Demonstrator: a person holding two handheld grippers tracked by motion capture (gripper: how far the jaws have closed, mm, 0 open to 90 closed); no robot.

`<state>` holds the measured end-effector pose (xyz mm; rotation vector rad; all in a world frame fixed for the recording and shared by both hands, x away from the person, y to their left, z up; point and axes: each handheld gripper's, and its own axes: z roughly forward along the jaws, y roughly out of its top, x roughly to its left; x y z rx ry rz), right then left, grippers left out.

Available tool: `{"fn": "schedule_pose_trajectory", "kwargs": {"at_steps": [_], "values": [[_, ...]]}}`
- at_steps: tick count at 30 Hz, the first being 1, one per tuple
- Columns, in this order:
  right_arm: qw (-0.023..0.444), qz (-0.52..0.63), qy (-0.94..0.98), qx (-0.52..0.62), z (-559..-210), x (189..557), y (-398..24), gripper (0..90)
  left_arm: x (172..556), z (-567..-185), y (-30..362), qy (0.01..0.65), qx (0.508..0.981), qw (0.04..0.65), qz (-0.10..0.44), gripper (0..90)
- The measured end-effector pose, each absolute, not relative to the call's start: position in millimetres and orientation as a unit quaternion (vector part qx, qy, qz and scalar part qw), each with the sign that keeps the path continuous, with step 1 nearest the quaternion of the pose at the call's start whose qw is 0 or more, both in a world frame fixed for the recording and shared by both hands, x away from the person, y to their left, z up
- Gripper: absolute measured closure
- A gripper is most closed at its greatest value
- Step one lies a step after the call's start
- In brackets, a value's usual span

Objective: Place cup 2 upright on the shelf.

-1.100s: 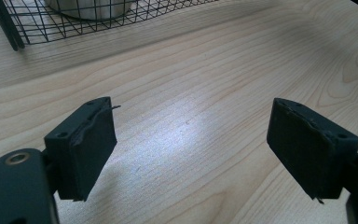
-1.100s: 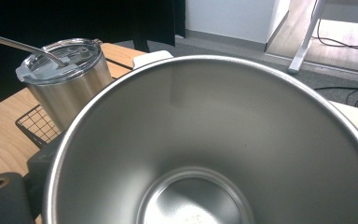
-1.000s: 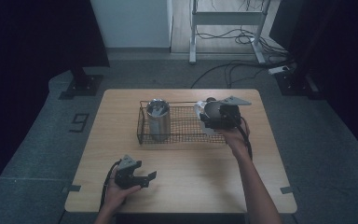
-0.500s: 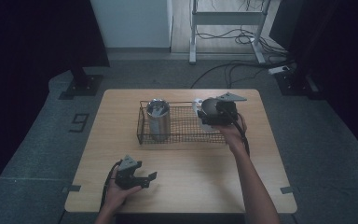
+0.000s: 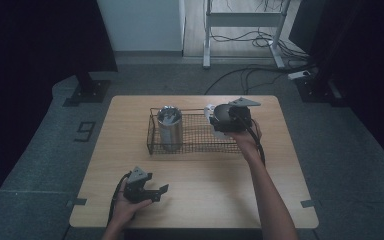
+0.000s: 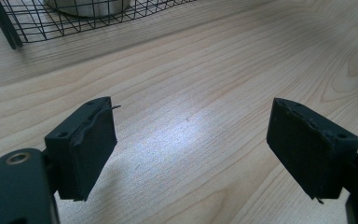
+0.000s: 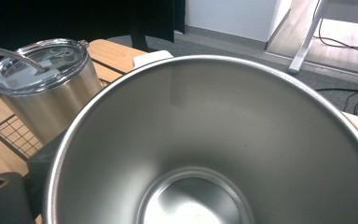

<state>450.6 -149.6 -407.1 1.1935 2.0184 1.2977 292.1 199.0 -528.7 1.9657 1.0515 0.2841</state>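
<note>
My right gripper [image 5: 223, 120] hangs over the right end of the wire basket [image 5: 195, 149], shut on an open steel cup [image 7: 205, 140] whose shiny inside faces its camera. One of its fingers [image 7: 39, 163] lies against the cup's outer wall. A lidded steel tumbler [image 5: 170, 127] with a straw stands upright in the basket's left end, also in the right gripper view as the tumbler [image 7: 46, 88]. Near the table's front edge, my left gripper [image 5: 156, 186] rests in a hand, open. In its own view the left gripper [image 6: 191, 114] has only bare wood between its jaws.
The wooden table [image 5: 205, 190] stands on a grey floor. The basket's near corner [image 6: 9, 28] lies ahead of the left gripper. Cables and a metal frame [image 5: 240, 20] are on the floor behind the table.
The right gripper with the cup has edged slightly left and farther over the basket. The left gripper has stayed where it was.
</note>
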Motion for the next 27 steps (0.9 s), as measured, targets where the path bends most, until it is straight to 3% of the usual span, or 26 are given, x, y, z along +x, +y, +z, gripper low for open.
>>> {"fn": "schedule_pose_trajectory", "kwargs": {"at_steps": [27], "values": [[0.226, 0.454, 0.736, 0.448, -423.0, 481.7, -143.7, 6.2, 291.7, -528.7, 199.7, 0.420, 0.789, 0.433, 0.114, 15.8]]}}
